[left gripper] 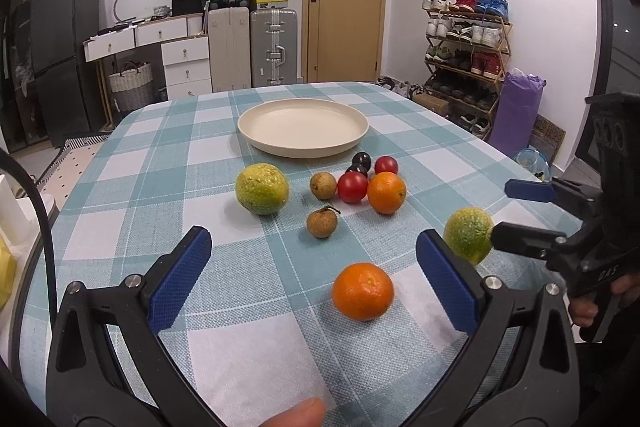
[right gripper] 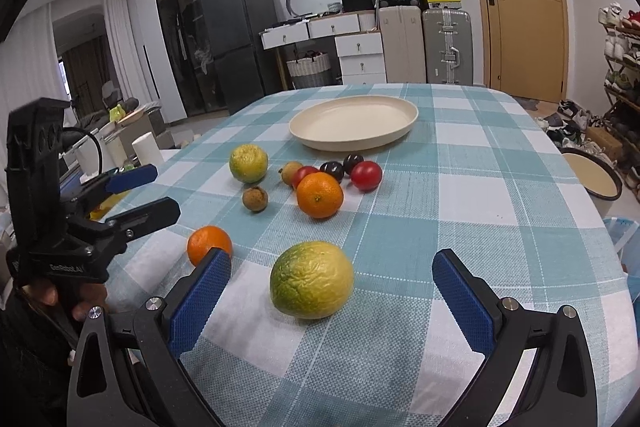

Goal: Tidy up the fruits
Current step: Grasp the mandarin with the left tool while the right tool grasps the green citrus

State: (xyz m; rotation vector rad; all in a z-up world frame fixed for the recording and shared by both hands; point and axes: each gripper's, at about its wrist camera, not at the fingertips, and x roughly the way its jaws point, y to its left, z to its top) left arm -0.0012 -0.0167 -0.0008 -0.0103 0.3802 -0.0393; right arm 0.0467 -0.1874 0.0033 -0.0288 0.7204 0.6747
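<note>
Nearby, on a tabletop under a teal-and-white checked cloth: loose fruit scattered in front of an empty cream plate toward the far side.

Left claw spread wide, holding nothing, aimed at a small orange mandarin lying on the cloth between its blue pads, touching neither.

Right claw likewise spread wide and empty, framing a large green-yellow citrus with wrinkled, pebbled skin; clear gaps on both sides.

Farther off, between claws and plate: a second green-yellow citrus sitting alone to the left; two brown longans, one with a bit of stem; a second orange mandarin touching a red cherry tomato; another red tomato and two dark, near-black round fruits bunched just behind. Nothing on the plate yet.

Handling, as a judgement: mandarin probably light, with slightly yielding peel, round enough to roll away if nudged by one pad first; best squeezed gently across the widest middle, pads level. Large citrus likely heavier and firmer, rough rind offering good friction; same hold across the equator, with a wider opening kept until centred. Tomatoes and dark fruits smooth, probably slippery and easily bruised, so only light pressure. Longans small, with a thin, brittle shell; crowded cluster hard to enter without knocking neighbours.
</note>
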